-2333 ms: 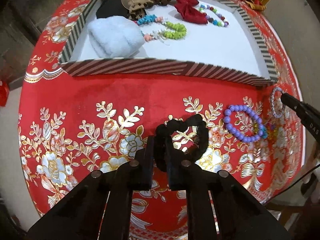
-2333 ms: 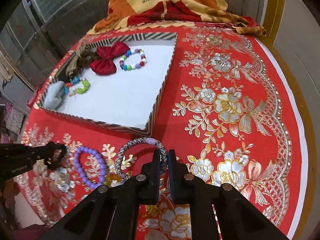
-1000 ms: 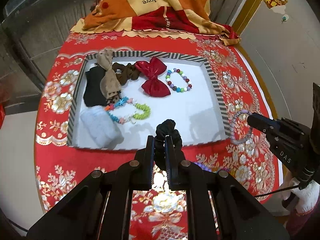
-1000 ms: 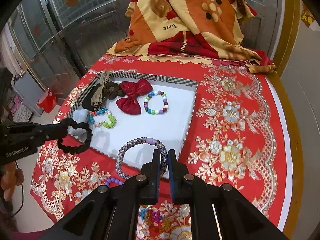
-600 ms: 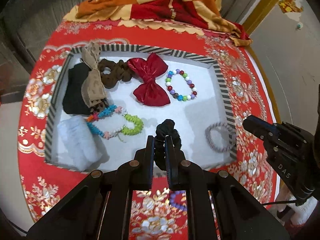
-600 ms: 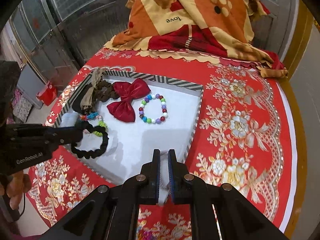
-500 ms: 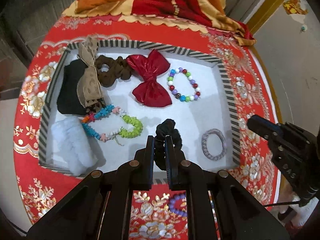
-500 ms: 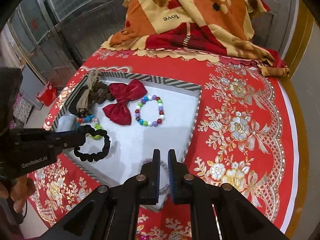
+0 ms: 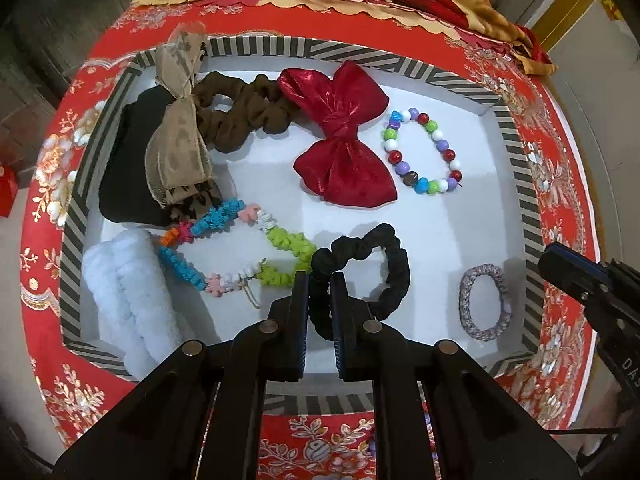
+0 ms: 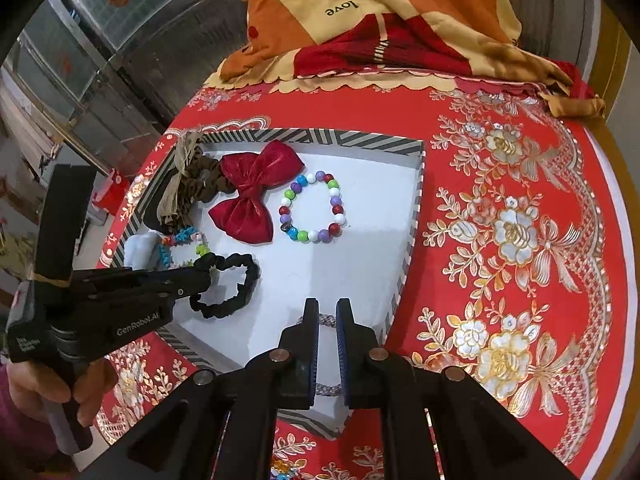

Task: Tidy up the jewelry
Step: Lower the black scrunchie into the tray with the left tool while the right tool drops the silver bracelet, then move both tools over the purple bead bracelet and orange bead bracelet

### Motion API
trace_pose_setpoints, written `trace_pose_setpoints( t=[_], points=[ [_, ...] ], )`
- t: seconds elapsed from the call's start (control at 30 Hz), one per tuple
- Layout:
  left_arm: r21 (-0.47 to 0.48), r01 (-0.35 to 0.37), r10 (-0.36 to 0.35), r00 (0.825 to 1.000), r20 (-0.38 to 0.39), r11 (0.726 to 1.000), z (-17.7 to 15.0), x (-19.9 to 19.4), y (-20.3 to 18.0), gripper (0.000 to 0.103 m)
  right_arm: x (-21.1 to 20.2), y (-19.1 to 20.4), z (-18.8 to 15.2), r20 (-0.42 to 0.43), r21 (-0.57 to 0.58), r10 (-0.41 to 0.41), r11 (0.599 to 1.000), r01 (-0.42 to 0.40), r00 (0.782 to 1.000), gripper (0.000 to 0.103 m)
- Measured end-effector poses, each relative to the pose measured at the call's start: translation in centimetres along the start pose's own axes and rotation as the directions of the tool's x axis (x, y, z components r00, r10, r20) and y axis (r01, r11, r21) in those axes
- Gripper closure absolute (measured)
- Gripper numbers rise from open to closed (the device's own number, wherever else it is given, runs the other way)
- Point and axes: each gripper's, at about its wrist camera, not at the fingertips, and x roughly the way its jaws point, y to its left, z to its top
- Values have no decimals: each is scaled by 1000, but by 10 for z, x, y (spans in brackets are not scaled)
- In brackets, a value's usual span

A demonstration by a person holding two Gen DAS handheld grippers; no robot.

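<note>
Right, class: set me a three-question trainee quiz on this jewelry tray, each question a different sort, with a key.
1. True or false: the left hand-held gripper grips the black scrunchie.
2. Which lies nearest the tray's right wall: A red bow, B braided bracelet, C beaded bracelet?
3. Fill in: the right hand-held gripper holds ____.

Key: 1 true; 2 B; 3 nothing, its narrow gap is bare.

The black scrunchie (image 9: 372,268) is pinched at one end in the left tongs (image 9: 319,280), its loop drooping over the striped tray's (image 9: 516,152) white floor; the grey braided bracelet (image 9: 484,302) lies flat in the tray's near right corner.
</note>
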Motion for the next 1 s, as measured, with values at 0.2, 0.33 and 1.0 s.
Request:
trace_pose_setpoints(
  t=[0.2,0.33,1.0],
  points=[
    [17,-11,10,999,32,1000,-5,-9,-4,62,-3,-3,-6,3,28,10,1000,-10,1000,68],
    [35,-17,15,998,58,999,-8,-20,-9,58,-8,-1,-11,6,31,10,999,-10,1000,68],
    [62,-8,-1,992,130,998,-60,-73,-9,56,-53,16,-69,38,26,-44,999,43,998,67]
  ],
)
